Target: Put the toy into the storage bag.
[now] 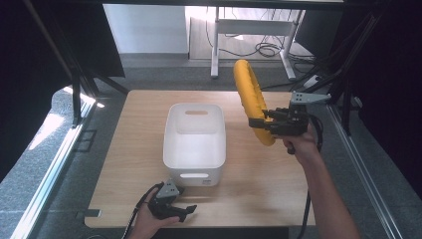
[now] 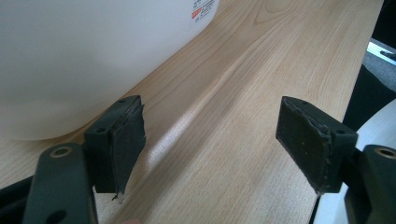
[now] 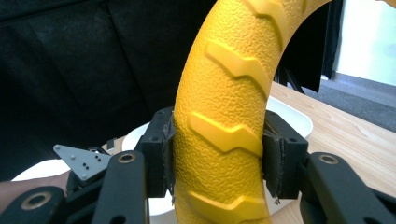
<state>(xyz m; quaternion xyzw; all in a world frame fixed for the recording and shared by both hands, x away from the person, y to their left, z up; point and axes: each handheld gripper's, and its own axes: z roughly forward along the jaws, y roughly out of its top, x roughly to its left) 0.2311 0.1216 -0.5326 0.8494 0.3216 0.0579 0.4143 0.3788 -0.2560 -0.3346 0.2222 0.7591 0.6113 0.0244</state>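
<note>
At the near edge of the wooden bench (image 1: 259, 189), the left claw (image 1: 185, 211) lies low in the person's hand, its jaws apart with nothing between them. Just beyond it stands the white bin (image 1: 194, 137); a small label with red and black print sits on its near wall (image 2: 200, 10), too small to read. Farther right, above the bench, the right claw (image 1: 259, 123) is clamped on the yellow ring (image 1: 251, 94), which stands upright; its pebbled rim bears raised zigzag treads (image 3: 224, 70).
</note>
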